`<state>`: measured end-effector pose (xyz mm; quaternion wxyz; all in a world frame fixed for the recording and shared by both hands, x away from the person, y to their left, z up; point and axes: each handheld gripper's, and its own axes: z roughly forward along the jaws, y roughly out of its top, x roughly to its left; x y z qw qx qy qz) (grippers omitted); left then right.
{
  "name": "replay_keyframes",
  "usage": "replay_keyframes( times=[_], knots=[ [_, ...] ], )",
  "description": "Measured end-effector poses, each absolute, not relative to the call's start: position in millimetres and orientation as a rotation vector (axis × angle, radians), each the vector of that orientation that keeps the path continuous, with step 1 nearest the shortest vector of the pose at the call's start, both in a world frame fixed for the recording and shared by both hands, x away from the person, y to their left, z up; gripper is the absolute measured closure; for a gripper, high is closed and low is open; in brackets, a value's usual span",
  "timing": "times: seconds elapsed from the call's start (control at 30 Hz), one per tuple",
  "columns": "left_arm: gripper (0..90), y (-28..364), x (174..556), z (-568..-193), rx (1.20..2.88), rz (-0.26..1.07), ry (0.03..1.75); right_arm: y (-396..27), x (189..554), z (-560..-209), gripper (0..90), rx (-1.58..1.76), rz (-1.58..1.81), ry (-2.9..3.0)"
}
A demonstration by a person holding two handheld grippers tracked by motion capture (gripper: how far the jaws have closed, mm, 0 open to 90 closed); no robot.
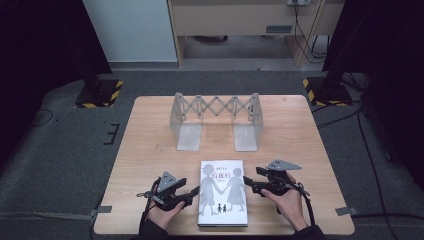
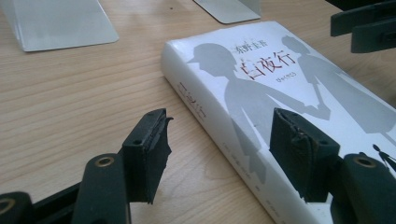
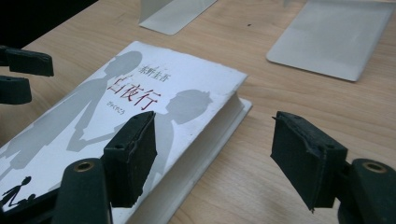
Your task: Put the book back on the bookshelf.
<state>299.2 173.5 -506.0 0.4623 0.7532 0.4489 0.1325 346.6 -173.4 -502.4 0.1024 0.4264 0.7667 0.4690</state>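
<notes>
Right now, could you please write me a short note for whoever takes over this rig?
Left tool: open, astride the spine edge of the book, pads not pressing.
Right tool: open, astride the book's page edge, not gripping either.
The book lies flat, cover up, near the front of the table. The metal book rack stands behind it with nothing in it.
Done: both tools brought to the book.
Left: probably grip the book, lift it and stand it in the rack.
</notes>
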Motion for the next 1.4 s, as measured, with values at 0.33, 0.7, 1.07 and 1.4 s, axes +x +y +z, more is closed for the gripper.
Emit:
replay_keyframes(
  times=[0.33, 0.7, 1.07, 1.4],
  knots=[
    [39.5, 159, 298, -510, 1.93, 0.309, 1.049, -156, 344, -515, 31.0, 1.263, 1.415, 2.334],
    [42.1, 154, 302, -513, 1.929, 0.274, 1.034, -148, 345, -526, 29.3, 1.323, 1.488, 2.346],
    [42.3, 152, 305, -516, 1.919, 0.26, 1.01, -143, 346, -525, 29.2, 1.29, 1.482, 2.354],
    [35.1, 154, 305, -515, 1.894, 0.27, 1.023, -145, 344, -509, 30.5, 1.235, 1.573, 2.269]
  ],
)
